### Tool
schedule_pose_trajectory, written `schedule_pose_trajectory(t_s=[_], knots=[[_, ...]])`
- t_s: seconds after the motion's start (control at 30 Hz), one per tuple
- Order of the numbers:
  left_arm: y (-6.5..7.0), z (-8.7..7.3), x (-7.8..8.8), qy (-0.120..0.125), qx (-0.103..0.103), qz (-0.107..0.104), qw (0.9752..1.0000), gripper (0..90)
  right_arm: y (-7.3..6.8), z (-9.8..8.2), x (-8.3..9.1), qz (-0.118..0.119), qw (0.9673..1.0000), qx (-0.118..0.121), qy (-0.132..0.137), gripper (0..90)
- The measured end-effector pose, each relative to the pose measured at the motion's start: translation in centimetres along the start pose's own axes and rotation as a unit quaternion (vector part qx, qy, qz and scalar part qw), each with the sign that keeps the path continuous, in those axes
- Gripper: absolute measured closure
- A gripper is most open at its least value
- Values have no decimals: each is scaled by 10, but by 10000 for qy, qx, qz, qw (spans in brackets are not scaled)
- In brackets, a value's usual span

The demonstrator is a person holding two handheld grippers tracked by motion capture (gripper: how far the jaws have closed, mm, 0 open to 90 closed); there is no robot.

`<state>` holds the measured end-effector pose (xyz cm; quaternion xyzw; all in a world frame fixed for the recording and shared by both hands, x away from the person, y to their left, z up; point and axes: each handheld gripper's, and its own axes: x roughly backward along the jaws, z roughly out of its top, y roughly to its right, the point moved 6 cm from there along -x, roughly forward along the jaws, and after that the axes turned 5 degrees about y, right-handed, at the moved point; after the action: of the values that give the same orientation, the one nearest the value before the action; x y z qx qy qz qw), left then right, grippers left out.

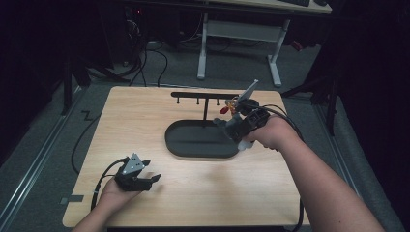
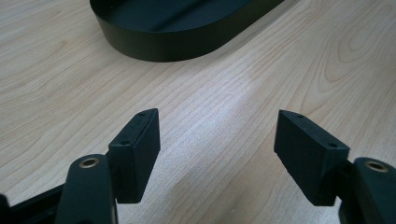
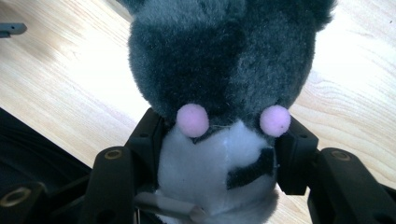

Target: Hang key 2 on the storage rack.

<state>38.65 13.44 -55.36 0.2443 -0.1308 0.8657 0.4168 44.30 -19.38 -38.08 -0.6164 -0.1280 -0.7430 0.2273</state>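
The counter (image 1: 145, 121) is a pale wooden top, and on it lies a dark oval tray (image 1: 183, 147) with a thin black rack (image 1: 205, 95) rising from its far side, a crossbar with small pegs hanging down.

The right hand-held gripper (image 1: 227, 124) hovers over the right end of the tray, just below the crossbar. Its jaws are closed on a plush toy (image 3: 219, 70), grey and white with two pink cheeks, pinching the white lower part from both sides. In the high view a red bit (image 1: 224, 110) and some orange fittings sit above the toy near the bar; whether they belong to the toy cannot be told.

The left hand-held gripper (image 2: 217, 154) rests low at the near left of the counter, jaws spread wide and holding nothing, well apart from the tray.

The likely aim is to hang the toy on a peg. The grip is on soft, squashy stuffing, so the toy could twist or slide out as it is lifted. The pegs are small, and a missed loop would drop the toy into the tray. Bumping the thin rack could tip it.
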Motion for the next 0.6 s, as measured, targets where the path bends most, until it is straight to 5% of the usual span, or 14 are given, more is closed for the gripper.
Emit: schedule_pose_trajectory(t_s=[0.6], knots=[[1,0,-1,-48,-58,-32,10000,319,-1,31,14,-131,9998,16,169,456]])
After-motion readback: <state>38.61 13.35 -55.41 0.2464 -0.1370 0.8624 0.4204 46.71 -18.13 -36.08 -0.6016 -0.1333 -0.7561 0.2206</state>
